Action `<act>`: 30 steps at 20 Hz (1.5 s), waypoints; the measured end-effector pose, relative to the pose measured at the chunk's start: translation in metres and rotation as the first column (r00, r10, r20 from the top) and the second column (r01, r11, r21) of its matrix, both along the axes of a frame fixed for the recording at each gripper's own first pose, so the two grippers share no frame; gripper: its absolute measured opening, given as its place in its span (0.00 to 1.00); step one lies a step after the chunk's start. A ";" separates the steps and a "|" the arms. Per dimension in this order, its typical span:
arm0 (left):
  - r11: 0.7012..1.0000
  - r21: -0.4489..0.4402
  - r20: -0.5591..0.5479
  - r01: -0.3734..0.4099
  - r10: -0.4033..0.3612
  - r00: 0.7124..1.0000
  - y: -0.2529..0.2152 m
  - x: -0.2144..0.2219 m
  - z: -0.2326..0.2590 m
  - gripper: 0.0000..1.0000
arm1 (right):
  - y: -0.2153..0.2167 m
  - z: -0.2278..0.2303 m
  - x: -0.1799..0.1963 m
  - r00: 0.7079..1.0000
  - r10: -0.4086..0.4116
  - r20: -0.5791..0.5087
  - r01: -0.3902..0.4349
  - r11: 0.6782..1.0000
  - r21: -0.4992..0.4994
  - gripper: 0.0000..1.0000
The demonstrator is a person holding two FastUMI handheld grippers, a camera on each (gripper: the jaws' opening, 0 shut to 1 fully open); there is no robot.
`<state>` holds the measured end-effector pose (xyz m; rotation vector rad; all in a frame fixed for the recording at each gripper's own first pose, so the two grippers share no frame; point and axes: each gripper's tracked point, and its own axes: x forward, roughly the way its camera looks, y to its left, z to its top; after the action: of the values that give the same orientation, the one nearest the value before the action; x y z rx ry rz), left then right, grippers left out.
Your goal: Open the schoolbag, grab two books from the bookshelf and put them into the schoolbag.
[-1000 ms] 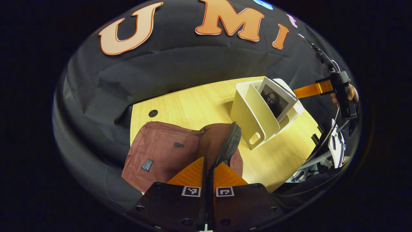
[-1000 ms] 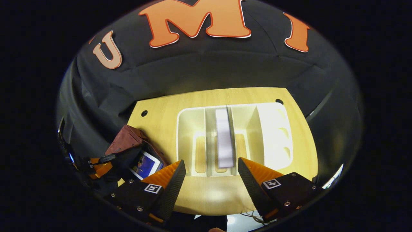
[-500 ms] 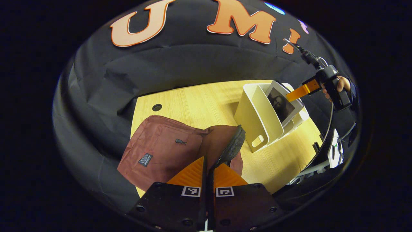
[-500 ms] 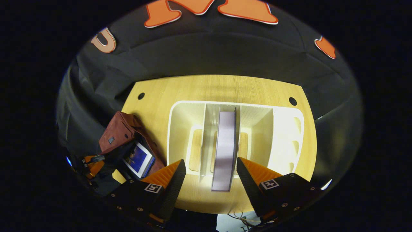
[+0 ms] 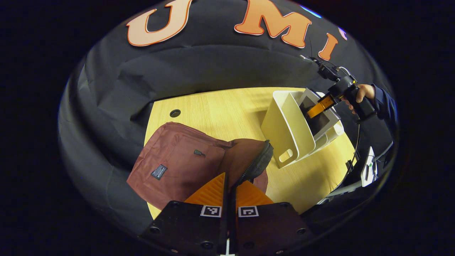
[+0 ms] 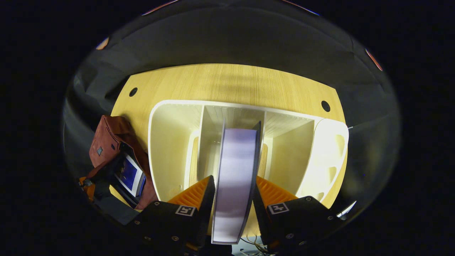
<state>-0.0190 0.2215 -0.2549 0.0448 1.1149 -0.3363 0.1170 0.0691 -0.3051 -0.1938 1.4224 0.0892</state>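
The left gripper (image 5: 229,185) is closed tight on the zipped edge of the schoolbag (image 5: 177,167), holding the flap up off the worktop (image 5: 220,110). The dark red schoolbag lies on the near left part of the worktop, to the left of the bookshelf (image 5: 284,131).

The bookshelf is a cream plastic rack with upright dividers, standing on the right part of the worktop. In the right gripper view its compartments (image 6: 174,142) open toward the camera, and a book (image 6: 234,177) stands upright in the middle compartment with its page edge facing the gripper.

The right gripper (image 6: 233,190) has one finger on each side of that book, and the fingers lie close against its covers; whether both press on it I cannot tell. From the left gripper view, a hand (image 5: 360,94) holds the right gripper over the top of the bookshelf, its fingers reaching down at the book (image 5: 316,113).

At the left of the right gripper view, the schoolbag (image 6: 113,142) gapes open and a second book (image 6: 129,174) with a blue cover sits inside its mouth.
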 end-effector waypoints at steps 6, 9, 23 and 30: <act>1.000 -0.009 0.008 0.009 -0.009 1.000 -0.001 -0.002 0.001 0.03 | 0.005 0.012 -0.009 0.999 -0.025 -0.025 0.026 1.000 0.017 0.42; 1.000 -0.018 0.014 0.016 -0.016 1.000 0.001 -0.004 -0.001 0.03 | 0.005 0.035 -0.016 0.999 -0.043 -0.014 0.043 0.999 0.028 0.41; 0.997 -0.045 0.033 0.070 -0.069 0.997 0.004 -0.005 -0.002 0.03 | 0.026 0.175 -0.050 0.974 -0.132 0.182 0.095 0.976 0.197 0.40; 0.991 -0.030 0.039 0.127 -0.125 0.991 0.010 -0.001 0.003 0.03 | 0.045 0.200 -0.084 0.945 -0.244 0.218 0.156 0.922 0.355 0.40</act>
<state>-0.0204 0.2317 -0.2522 0.0923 1.0724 -0.4650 0.0328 0.1139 -0.1050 0.2173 1.1384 0.1286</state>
